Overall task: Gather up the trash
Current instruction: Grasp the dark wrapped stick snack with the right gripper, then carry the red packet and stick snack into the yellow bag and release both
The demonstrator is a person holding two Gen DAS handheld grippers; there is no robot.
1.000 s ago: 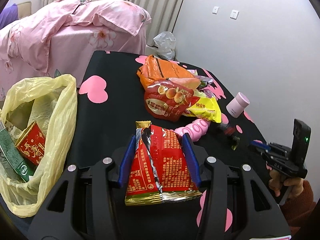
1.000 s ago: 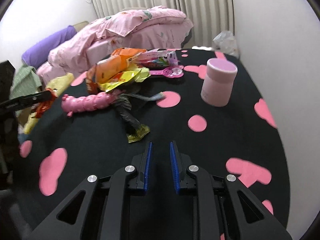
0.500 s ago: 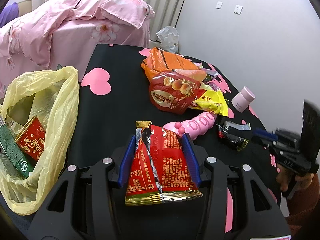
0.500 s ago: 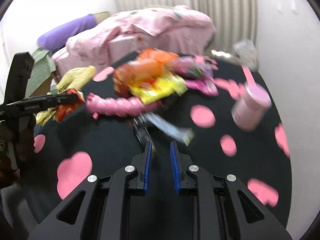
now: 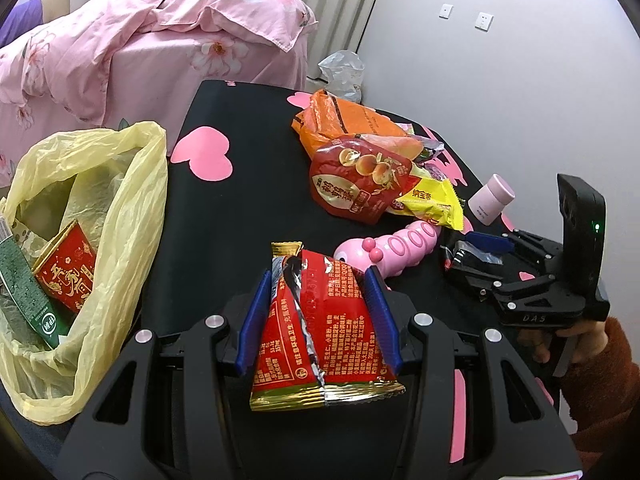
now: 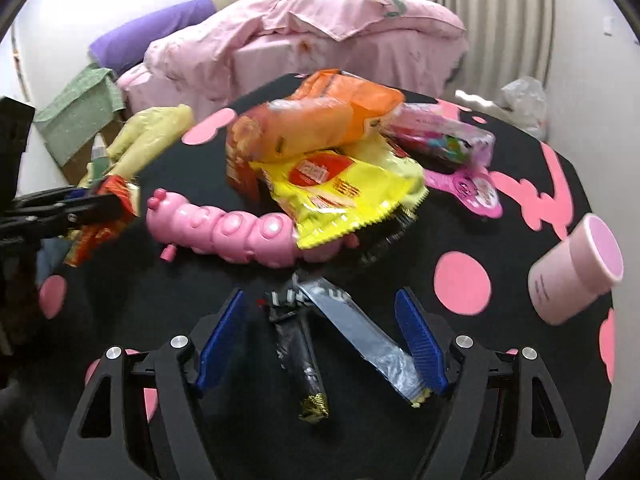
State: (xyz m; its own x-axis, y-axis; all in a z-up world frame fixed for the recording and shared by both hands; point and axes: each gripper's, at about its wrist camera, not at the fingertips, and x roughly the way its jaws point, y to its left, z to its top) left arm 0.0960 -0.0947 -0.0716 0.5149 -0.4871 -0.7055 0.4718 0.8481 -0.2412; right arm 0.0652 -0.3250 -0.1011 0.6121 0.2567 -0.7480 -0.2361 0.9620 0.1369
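My left gripper is shut on a red snack wrapper and holds it above the black table, right of the yellow trash bag. My right gripper is open, with its fingers on either side of a black and silver torn wrapper lying on the table. The right gripper also shows in the left wrist view. Beyond it lies a pile of wrappers: yellow, orange and round red.
A pink caterpillar toy lies just past the torn wrapper. A pink cup stands at the right. A pink hand mirror toy lies behind the pile. A pink bed stands beyond the table. The bag holds a red carton.
My right gripper has opened and moved forward over the black torn wrapper. My left gripper still holds the red wrapper and has hardly moved.
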